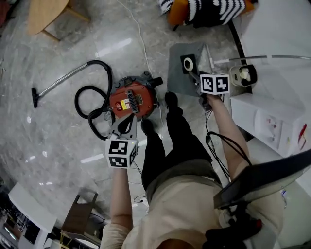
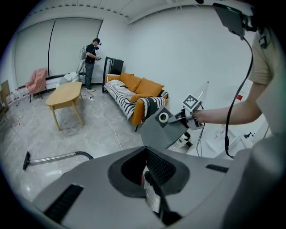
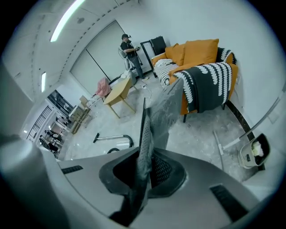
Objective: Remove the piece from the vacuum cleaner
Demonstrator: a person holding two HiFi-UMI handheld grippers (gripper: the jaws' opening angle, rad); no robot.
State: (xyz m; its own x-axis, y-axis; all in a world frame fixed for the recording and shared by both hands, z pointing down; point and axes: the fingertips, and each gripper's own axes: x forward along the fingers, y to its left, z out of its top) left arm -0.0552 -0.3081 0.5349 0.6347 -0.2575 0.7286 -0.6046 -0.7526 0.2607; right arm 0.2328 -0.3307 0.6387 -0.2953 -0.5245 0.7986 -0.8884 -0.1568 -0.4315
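Observation:
A red canister vacuum cleaner (image 1: 131, 99) sits on the marble floor, with its black hose (image 1: 90, 97) and metal wand (image 1: 63, 80) out to the left. My right gripper (image 1: 194, 74) is shut on a flat grey piece with a white ring (image 1: 182, 68), lifted clear of the vacuum and to its right. That piece (image 3: 163, 114) rises edge-on out of the right gripper (image 3: 143, 174); it also hangs in the left gripper view (image 2: 158, 129). My left gripper (image 1: 124, 129) hovers just above the vacuum's near side. Its jaws (image 2: 152, 188) stand together, with only a thin pale sliver in the seam.
An orange sofa with a striped blanket (image 1: 209, 9) stands ahead, a wooden table (image 1: 43, 14) at far left. A white cabinet (image 1: 272, 116) and a small white appliance (image 1: 243, 74) are on the right. A cable (image 1: 141, 39) runs across the floor. Another person (image 2: 91, 58) stands far back.

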